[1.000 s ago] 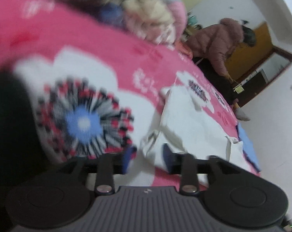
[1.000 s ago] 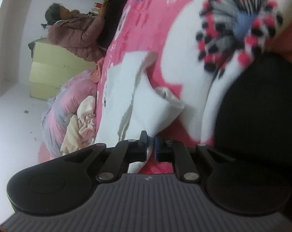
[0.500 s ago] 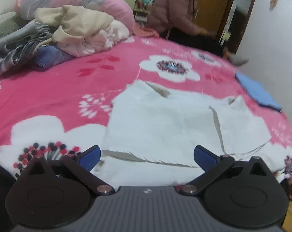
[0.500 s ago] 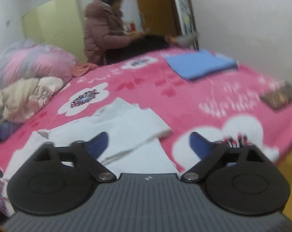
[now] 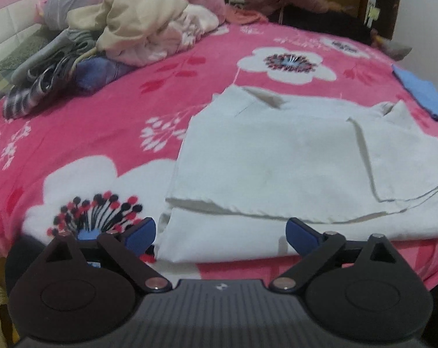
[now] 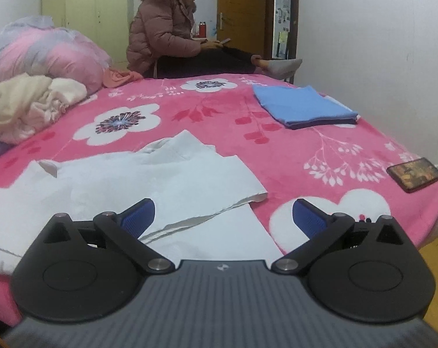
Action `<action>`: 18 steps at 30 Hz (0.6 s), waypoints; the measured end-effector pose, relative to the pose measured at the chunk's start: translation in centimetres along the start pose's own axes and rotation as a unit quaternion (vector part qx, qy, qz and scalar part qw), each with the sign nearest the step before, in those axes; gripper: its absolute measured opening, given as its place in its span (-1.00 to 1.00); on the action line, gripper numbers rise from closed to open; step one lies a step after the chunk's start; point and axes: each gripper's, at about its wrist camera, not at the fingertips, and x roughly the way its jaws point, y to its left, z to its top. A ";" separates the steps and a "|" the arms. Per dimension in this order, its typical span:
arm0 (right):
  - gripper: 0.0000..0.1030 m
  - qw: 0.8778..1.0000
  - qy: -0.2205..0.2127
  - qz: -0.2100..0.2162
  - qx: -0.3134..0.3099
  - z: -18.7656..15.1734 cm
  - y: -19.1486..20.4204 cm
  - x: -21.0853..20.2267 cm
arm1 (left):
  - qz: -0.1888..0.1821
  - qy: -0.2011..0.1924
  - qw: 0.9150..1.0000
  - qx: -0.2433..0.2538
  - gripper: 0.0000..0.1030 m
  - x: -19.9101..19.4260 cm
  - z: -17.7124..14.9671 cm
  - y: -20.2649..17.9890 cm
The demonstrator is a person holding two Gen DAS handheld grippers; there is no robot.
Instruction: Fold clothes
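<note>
Left claw: my left gripper [image 5: 220, 233] stands spread wide, jaws just opened, nothing pinched; blue pads hang over the near edge of the bed.
Right claw: my right gripper [image 6: 223, 216] is spread as wide as it goes, jaws just opened, nothing between the pads.
White garment: the white garment [image 5: 291, 162] lies flat on the pink floral blanket [image 5: 102, 133], partly folded, a top layer doubled over the lower one, collar end away from me. In the right view its near corner [image 6: 213, 226] shows between my pads, untouched.
Unfolded pile: a heap of clothes [image 5: 137, 29], cream, pink, grey and striped, sits at the far left of the bed, well apart from the garment, against a rolled pink-grey quilt [image 6: 44, 55].
Done item: a folded blue cloth [image 6: 303, 107] lies far right, near the wall.
Other: a dark phone [image 6: 413, 174] rests at the bed's right edge. A person in a puffy coat [image 6: 163, 32] sits at the far end.
</note>
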 end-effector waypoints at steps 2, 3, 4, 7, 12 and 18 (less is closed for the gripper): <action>0.97 1.000 0.000 -0.002 -0.006 0.0 0.3 -0.1 | 0.007 0.009 1.000 -0.005 0.85 0.3 0.0 0.1; 0.97 1.000 0.000 -0.003 -0.009 -0.1 0.4 -0.2 | 0.008 0.015 1.000 -0.010 0.85 0.6 -0.1 0.3; 0.97 1.000 -0.003 -0.005 -0.012 -0.1 0.5 -0.2 | 0.008 0.021 1.000 -0.016 0.85 0.8 -0.1 0.5; 0.97 0.999 -0.020 -0.021 -0.027 -0.1 1.0 -0.7 | 0.011 0.033 0.999 -0.034 0.85 1.2 -0.1 1.0; 0.97 0.998 -0.032 -0.033 -0.051 0.4 1.6 -1.4 | 0.019 0.041 0.998 -0.036 0.85 1.3 -0.1 1.3; 0.97 0.999 0.006 -0.027 -0.041 0.9 1.2 -0.8 | 0.020 0.051 0.998 -0.035 0.85 1.5 -0.3 1.5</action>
